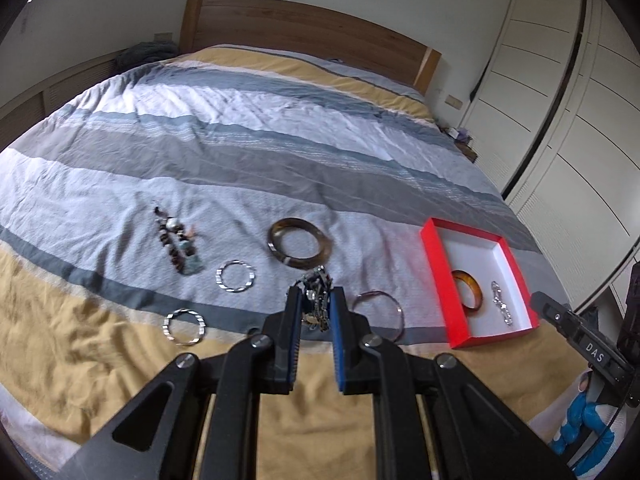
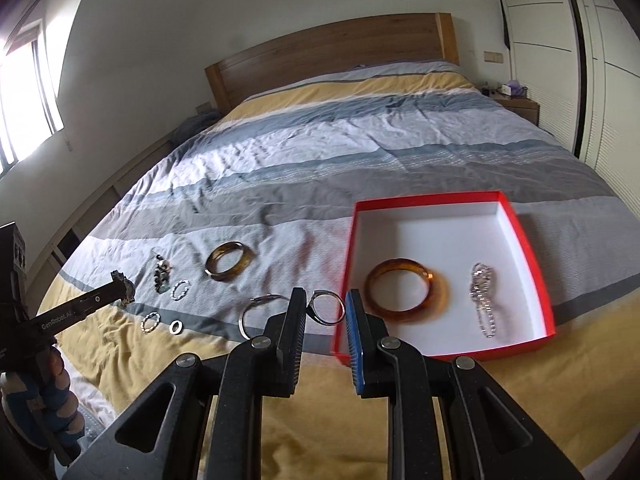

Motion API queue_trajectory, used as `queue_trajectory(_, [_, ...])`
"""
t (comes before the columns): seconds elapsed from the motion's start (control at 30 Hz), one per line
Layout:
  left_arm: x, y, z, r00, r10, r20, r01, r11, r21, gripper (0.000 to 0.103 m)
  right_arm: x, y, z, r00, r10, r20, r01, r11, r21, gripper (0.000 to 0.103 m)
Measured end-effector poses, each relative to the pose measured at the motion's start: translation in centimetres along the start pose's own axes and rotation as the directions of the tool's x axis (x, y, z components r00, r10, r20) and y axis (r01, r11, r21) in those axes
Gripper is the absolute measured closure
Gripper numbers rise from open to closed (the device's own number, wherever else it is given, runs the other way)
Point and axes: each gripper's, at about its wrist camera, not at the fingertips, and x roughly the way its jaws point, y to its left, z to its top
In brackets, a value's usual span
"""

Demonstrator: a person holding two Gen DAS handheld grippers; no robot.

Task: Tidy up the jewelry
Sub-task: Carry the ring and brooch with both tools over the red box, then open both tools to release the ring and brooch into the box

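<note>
A: Two pieces already lie in the red box (image 2: 524, 240), as we count them — one amber bangle (image 2: 406, 296) flat on the white floor toward the left wall, and one silver chain (image 2: 484, 300) near the right wall, its long axis running from the far side toward the near rim.

B: And on the striped bedspread (image 1: 248, 128)? We count one dark bangle (image 1: 299, 248) lying flat, one beaded strand (image 1: 178, 246) stretched away from us and leaning a little left, two small silver rings with notched edges (image 1: 235, 276) and (image 1: 185, 326), and one thin bangle (image 1: 378, 312) just left of the box.

A: In the right wrist view we also see one tiny ring (image 2: 176, 326) near the yellow band.

B: The left gripper (image 1: 315, 300)?

A: Its jaws stand narrow, clamped on a dark tangled chain bracelet (image 1: 314, 298) — the bundle sits upright between the pads, above the bedspread, well left of the box.

B: The right gripper (image 2: 326, 308) is likewise nearly closed, pinching a thin silver ring (image 2: 329, 307) edge to edge, just beside the box's near left corner. The loop's opening faces us.
</note>
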Motion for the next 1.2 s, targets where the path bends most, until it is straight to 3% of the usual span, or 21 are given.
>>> queue_trajectory(0.2, [4.5, -7.1, -0.1, 0.993, -0.098, -0.070, 0.104, 0.991, 0.087, 0.091, 0.9, -5.5, 0.3, 0.998, -0.069, -0.011, 0.069, 0.997, 0.034, 0.083])
queue_trajectory(0.37, [8.0, -12.9, -0.6, 0.973, -0.183, -0.138, 0.203, 0.969, 0.143, 0.091, 2.6, -8.8, 0.1, 0.994, -0.104, -0.043, 0.105, 0.994, 0.042, 0.083])
queue_trajectory(0.53, [11.2, -17.4, -1.4, 0.959, -0.212, -0.190, 0.248, 0.949, 0.194, 0.091, 4.0, -11.4, -0.3, 0.991, -0.122, -0.064, 0.126, 0.990, 0.070, 0.083])
queue_trajectory(0.8, [17.3, -20.4, 1.2, 0.961, -0.185, -0.208, 0.228, 0.951, 0.208, 0.090, 8.2, -13.5, 3.0, 0.989, -0.122, -0.080, 0.126, 0.991, 0.049, 0.083])
queue_trajectory(1.0, [21.0, -21.1, 3.4, 0.969, -0.131, -0.208, 0.178, 0.957, 0.228, 0.090, 12.2, -15.0, 5.0, 0.979, -0.136, -0.154, 0.143, 0.989, 0.040, 0.083])
queue_trajectory(1.2, [23.6, -20.6, 3.0, 0.957, -0.108, -0.268, 0.166, 0.964, 0.206, 0.090, 13.9, -15.4, 4.7, 0.965, -0.170, -0.200, 0.172, 0.985, -0.010, 0.083])
